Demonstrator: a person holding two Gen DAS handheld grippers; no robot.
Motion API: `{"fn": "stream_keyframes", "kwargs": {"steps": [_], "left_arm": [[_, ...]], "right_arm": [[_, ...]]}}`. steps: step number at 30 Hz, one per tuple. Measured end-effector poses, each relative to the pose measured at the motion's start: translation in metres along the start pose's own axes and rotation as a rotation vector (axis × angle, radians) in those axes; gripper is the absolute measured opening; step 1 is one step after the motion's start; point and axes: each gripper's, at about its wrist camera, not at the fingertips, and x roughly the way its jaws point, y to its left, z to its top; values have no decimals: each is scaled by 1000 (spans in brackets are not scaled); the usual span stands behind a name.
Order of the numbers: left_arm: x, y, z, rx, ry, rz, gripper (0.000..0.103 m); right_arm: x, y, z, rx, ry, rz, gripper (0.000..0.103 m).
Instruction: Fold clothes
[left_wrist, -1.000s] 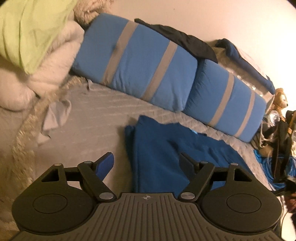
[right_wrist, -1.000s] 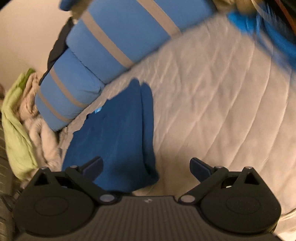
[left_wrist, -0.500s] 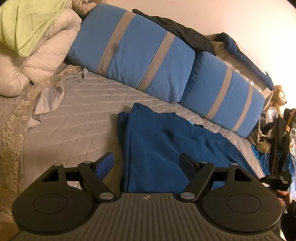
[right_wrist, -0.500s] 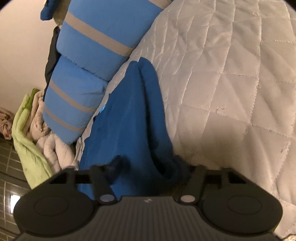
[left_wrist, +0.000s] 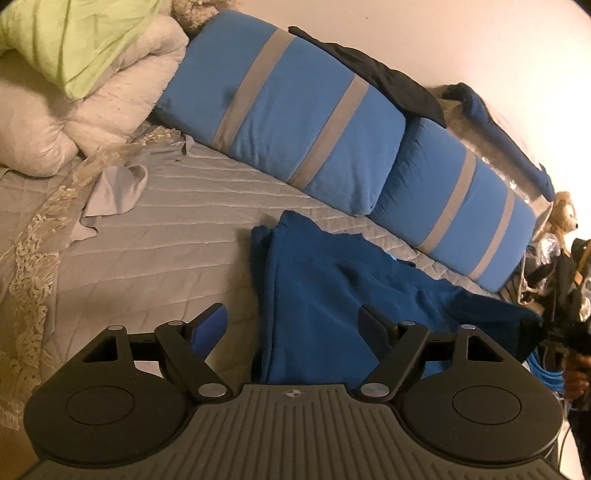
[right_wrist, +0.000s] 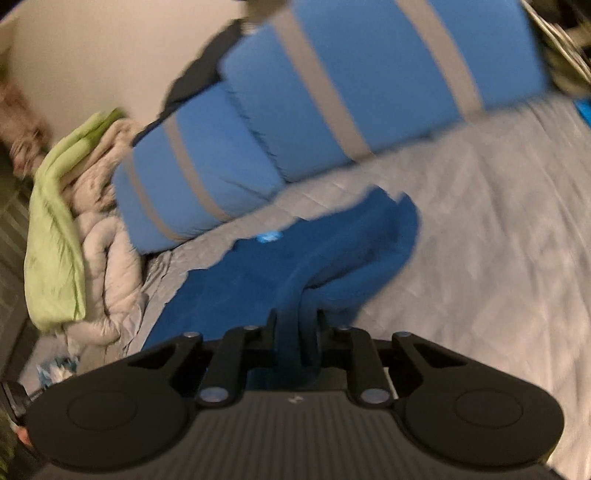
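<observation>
Pinching the blue garment (right_wrist: 295, 280), right claw (right_wrist: 295, 325) lifts its bunched edge.

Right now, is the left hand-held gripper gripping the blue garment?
No: the left hand-held gripper is open, its fingers spread wide above the blue garment without pinching it.

1. Two blue pillows (left_wrist: 288, 110) with grey stripes lie end to end along the far edge of the bed (left_wrist: 155, 236), against the wall (left_wrist: 461, 40).
2. A black cloth (left_wrist: 384, 79) is draped over the top of the pillows where they meet.
3. A white duvet (left_wrist: 122, 99) is bunched in the far left corner of the bed, with a green sheet (left_wrist: 74, 40) on top of it.
4. A small grey cloth (left_wrist: 114, 184) lies crumpled on the bed just in front of the duvet.
5. A stuffed toy (left_wrist: 563, 214) sits past the right-hand pillow's end.
</observation>
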Motion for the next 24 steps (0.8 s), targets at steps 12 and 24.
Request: {"fn": "stream_keyframes", "kwargs": {"steps": [12, 24], "left_arm": [[-25, 28, -3, -77, -42, 46, 77], [-45, 55, -14, -129, -46, 68, 77]], "right_arm": [[120, 207, 19, -381, 38, 193, 16], [251, 293, -105, -643, 383, 259, 16]]}}
